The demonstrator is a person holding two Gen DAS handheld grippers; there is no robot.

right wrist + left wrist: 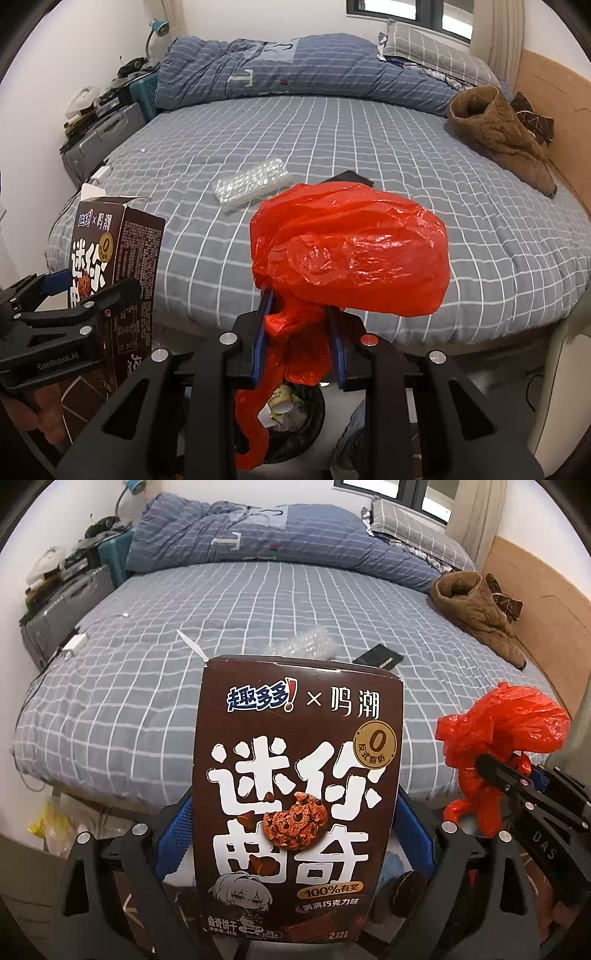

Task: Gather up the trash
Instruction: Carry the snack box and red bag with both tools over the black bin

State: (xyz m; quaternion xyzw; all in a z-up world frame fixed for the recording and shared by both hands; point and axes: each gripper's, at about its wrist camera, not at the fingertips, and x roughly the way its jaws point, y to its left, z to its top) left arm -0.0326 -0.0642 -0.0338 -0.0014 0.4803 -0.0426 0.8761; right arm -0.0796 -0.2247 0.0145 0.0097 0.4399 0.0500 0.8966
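Holding two bits of trash up in front of the bed (332, 147), one in each tool. My left tool (295, 834) is clamped on a brown cookie box (295, 794), with a blue pad pressed on each side of it. The box stands upright and its top flap is open. From my right camera I see the same box (110, 266) at the left edge, held in the black arms of the left tool (77, 295).

My right tool (299, 339) is squeezed shut on a red plastic bag (351, 254). The blue pads pinch the thin neck of the bag. The puffy part sits above the pads and a long tail hangs down below them. In the left camera the red bag (502, 731) is off to the right, gripped by the right tool (506, 771).

Right under the bag's tail I see a dark trash bin (314, 413) on the floor with paper scraps in it.

More things lie on the checked bed sheet. A clear bubble wrap piece (253, 182) is near the middle, and a flat black thing (351, 177) peeks out just behind the bag. A brown coat (498, 133) lies at the far right side. A blue quilt (295, 70) is bunched up at the back, with a pillow (424, 51) beside it. A grey suitcase (99, 136) stands by the left side of the bed
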